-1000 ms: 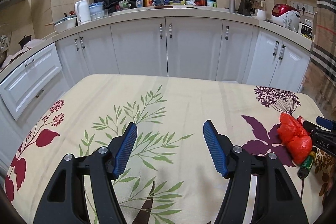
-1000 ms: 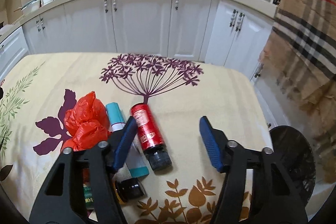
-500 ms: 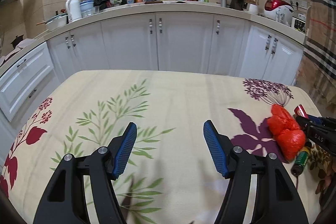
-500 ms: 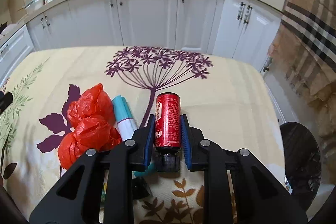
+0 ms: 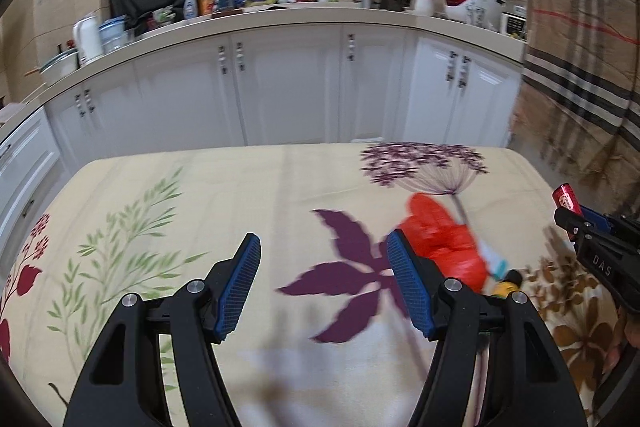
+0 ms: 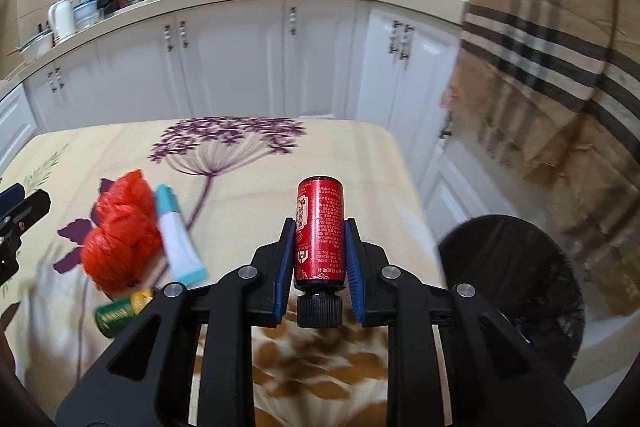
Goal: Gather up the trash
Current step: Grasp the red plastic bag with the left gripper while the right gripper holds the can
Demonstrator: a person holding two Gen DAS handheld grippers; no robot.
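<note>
My right gripper (image 6: 319, 231) is shut on a red bottle with a black cap (image 6: 319, 227) and holds it lifted above the table; its red end also shows at the right in the left wrist view (image 5: 566, 199). My left gripper (image 5: 324, 259) is open and empty above the floral tablecloth, just left of a crumpled red plastic bag (image 5: 444, 239). The bag (image 6: 120, 235) lies beside a white and teal tube (image 6: 178, 235) and a small green and yellow bottle (image 6: 120, 311).
A black trash bin (image 6: 512, 291) stands on the floor right of the table's edge (image 6: 404, 171). White kitchen cabinets (image 5: 288, 87) and a cluttered counter run behind. A plaid cloth (image 6: 552, 39) hangs at the right.
My right gripper closed on the red bottle, lifted it off the table and swung it right toward the bin. My left gripper moved right, close to the red bag.
</note>
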